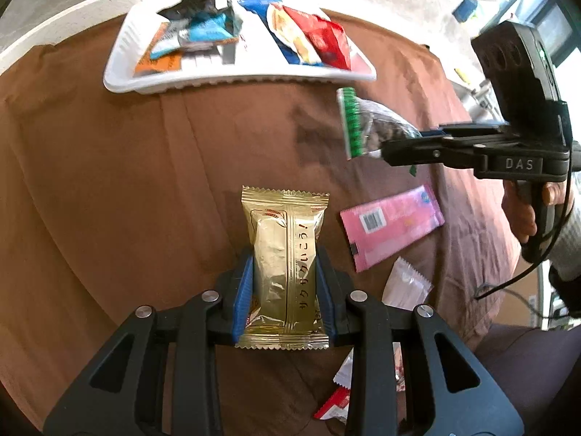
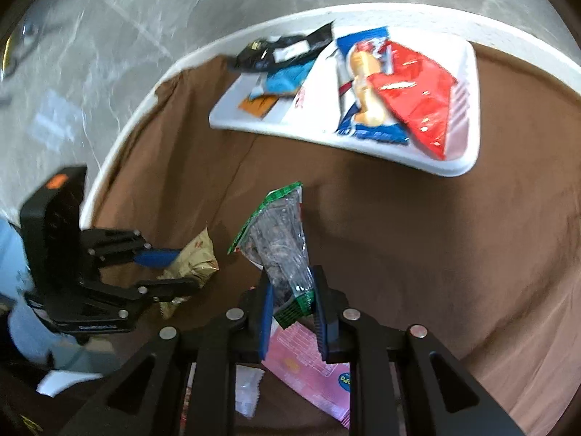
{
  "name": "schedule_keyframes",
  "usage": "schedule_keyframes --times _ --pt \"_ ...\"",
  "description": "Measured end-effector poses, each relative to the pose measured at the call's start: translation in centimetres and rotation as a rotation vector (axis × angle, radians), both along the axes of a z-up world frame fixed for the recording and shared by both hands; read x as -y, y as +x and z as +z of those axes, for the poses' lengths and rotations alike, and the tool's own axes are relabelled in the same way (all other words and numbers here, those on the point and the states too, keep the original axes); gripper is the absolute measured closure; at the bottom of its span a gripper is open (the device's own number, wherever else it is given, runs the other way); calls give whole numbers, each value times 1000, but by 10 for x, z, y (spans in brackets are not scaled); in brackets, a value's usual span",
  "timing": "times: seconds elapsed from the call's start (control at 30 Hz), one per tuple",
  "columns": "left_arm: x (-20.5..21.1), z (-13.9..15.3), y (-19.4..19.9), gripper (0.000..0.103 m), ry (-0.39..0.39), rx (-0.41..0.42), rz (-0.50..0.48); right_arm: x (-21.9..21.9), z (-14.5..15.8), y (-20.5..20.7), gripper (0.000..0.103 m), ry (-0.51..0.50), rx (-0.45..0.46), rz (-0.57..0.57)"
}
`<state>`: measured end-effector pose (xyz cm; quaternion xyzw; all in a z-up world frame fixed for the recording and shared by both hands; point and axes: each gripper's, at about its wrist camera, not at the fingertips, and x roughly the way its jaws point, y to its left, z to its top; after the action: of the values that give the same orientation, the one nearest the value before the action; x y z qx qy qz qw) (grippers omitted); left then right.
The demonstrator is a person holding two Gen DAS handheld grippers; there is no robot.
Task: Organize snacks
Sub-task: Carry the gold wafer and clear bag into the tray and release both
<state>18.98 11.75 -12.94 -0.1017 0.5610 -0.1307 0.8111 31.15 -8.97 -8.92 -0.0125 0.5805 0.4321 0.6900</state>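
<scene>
My left gripper (image 1: 285, 269) is shut on a gold foil snack pack (image 1: 285, 254) and holds it above the brown cloth; it also shows in the right wrist view (image 2: 194, 258). My right gripper (image 2: 292, 298) is shut on a clear bag with green ends (image 2: 281, 239), held in the air; the bag shows in the left wrist view (image 1: 366, 127) at the right. A white tray (image 1: 232, 81) at the far side holds several snack packs, among them a red pack (image 1: 323, 36) and a blue pack (image 1: 207, 29). The tray shows in the right wrist view (image 2: 468, 116) too.
A pink packet (image 1: 392, 223) lies on the brown cloth (image 1: 145, 163) to the right of my left gripper. A small clear wrapper (image 1: 406, 283) and a red and white wrapper (image 1: 336, 396) lie near it. The round white table edge (image 2: 120, 145) curves behind the tray.
</scene>
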Motion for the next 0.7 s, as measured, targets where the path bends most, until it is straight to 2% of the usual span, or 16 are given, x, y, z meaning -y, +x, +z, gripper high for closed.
schedule_keyframes --times 0.27,0.37,0.53,0.7 --pt "-32 28 29 74 -48 61 66 -8 28 28 82 104 -11 -92" --pt "-49 40 47 74 -39 91 93 -14 35 40 82 129 -1 -127" --pt "-80 55 82 74 -39 133 138 -19 37 60 82 148 -6 -176" --pt "-108 59 120 74 -55 147 193 -34 30 79 82 143 -9 -222"
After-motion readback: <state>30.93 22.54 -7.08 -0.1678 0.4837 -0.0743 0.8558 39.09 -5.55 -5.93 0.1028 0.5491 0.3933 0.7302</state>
